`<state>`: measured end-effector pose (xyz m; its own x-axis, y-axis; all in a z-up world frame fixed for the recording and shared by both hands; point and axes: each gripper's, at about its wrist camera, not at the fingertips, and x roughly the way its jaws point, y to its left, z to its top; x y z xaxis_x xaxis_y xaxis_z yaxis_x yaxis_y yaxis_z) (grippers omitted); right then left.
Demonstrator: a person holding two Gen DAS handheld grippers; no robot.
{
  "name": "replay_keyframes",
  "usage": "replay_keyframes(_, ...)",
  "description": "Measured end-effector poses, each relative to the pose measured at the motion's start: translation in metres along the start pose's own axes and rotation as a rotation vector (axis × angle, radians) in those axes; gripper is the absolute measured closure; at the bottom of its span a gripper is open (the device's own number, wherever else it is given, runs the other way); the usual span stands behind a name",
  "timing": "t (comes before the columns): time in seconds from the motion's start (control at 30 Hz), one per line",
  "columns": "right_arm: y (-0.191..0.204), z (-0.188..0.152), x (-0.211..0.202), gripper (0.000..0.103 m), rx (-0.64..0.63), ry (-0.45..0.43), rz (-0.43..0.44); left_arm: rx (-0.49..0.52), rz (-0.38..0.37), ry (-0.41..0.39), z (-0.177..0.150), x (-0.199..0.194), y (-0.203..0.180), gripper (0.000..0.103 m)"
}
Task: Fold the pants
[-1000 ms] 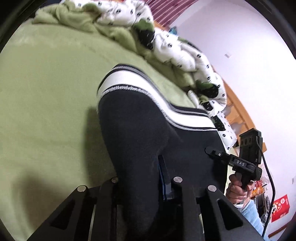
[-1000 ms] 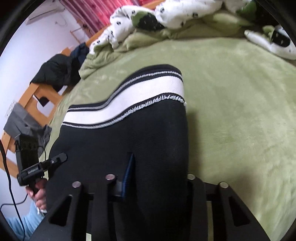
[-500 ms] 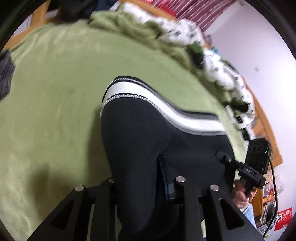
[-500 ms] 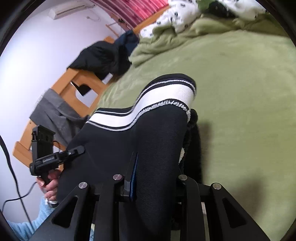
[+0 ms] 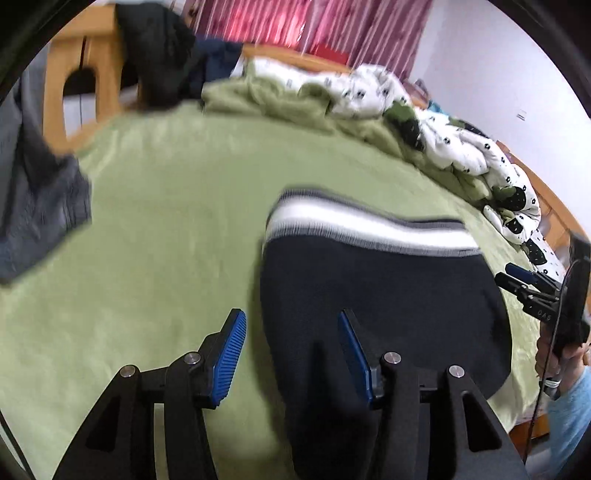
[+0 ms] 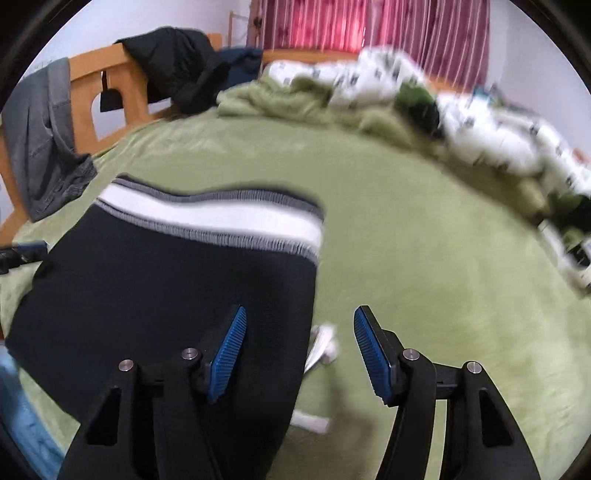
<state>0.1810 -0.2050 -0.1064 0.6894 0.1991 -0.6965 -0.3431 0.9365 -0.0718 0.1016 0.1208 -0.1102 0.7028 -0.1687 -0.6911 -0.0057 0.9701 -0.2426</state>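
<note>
1. Black knit fabric makes up the pants [image 5: 384,295], with a banded edge of white between grey ribbed stripes running across the far end [image 6: 207,218]; the band is blurred in both views.
2. The pants lie folded on the green blanket [image 5: 166,229] that covers the bed, near its front edge; a scrap of white fabric [image 6: 323,345] pokes out from under their right-hand side in the right wrist view.
3. The only legible writing is small white lettering on the other handheld device at the right edge of the left wrist view, reading something like "DAS"; it is too small to be sure.
4. The left gripper [image 5: 291,350] has its jaws spread apart and grasps nothing; its blue ribbed pads [image 5: 231,358] stand either side of the left edge of the pants, one over the blanket and one over the black cloth.
5. The right gripper [image 6: 299,354] is likewise released, jaws wide; one pad sits over the black cloth, the other over bare blanket, with the right edge of the pants between them.
6. Beyond the pants lies a rumpled white quilt [image 5: 443,147] with dark spots, bunched with green bedding along the far side; a wooden bed frame [image 6: 92,85] carries a black jacket [image 6: 173,70] and a grey garment [image 6: 40,140]; red striped curtains [image 6: 369,26] hang behind.
</note>
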Motion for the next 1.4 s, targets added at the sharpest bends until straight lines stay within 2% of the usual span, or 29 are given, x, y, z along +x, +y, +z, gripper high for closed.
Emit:
replay_keyframes(0.17, 0.013, 0.042, 0.012, 0.043, 0.105, -0.067, 0.112, 0.062, -0.048, -0.073, 0.049, 0.016, -0.034, 0.05)
replay_keyframes(0.2, 0.017, 0.048, 0.02, 0.043, 0.101, -0.064, 0.128, 0.076, -0.054, -0.084, 0.057, 0.026, -0.04, 0.046)
replay_keyframes(0.27, 0.027, 0.057, 0.049, 0.043, 0.102, -0.024, 0.159, 0.092, -0.024, -0.061, 0.06, 0.048, -0.045, 0.046)
replay_keyframes(0.33, 0.035, 0.053, 0.081, 0.043, 0.093, 0.041, 0.107, 0.094, 0.015, 0.0, 0.053, 0.076, -0.046, 0.046)
replay_keyframes(0.4, 0.044, 0.041, 0.099, 0.043, 0.035, 0.049, 0.01, 0.071, 0.009, 0.049, 0.042, 0.096, -0.041, 0.046)
replay_keyframes(0.43, 0.048, 0.039, 0.098, 0.043, 0.015, 0.036, -0.005, 0.076, 0.017, 0.044, 0.038, 0.099, -0.04, 0.045)
replay_keyframes(0.53, 0.051, 0.039, 0.096, 0.042, -0.005, 0.033, -0.02, 0.08, -0.016, 0.036, 0.038, 0.098, -0.04, 0.037)
replay_keyframes(0.83, 0.046, 0.036, 0.094, 0.04, 0.019, 0.011, 0.006, 0.074, -0.014, 0.036, 0.033, 0.097, -0.038, 0.037)
replay_keyframes(1.0, 0.045, 0.033, 0.093, 0.035, 0.027, -0.001, 0.034, 0.043, -0.036, 0.037, 0.031, 0.096, -0.033, 0.037)
replay_keyframes(1.4, 0.045, 0.032, 0.092, 0.032, 0.016, -0.007, 0.036, 0.034, -0.029, 0.039, 0.028, 0.096, -0.032, 0.037)
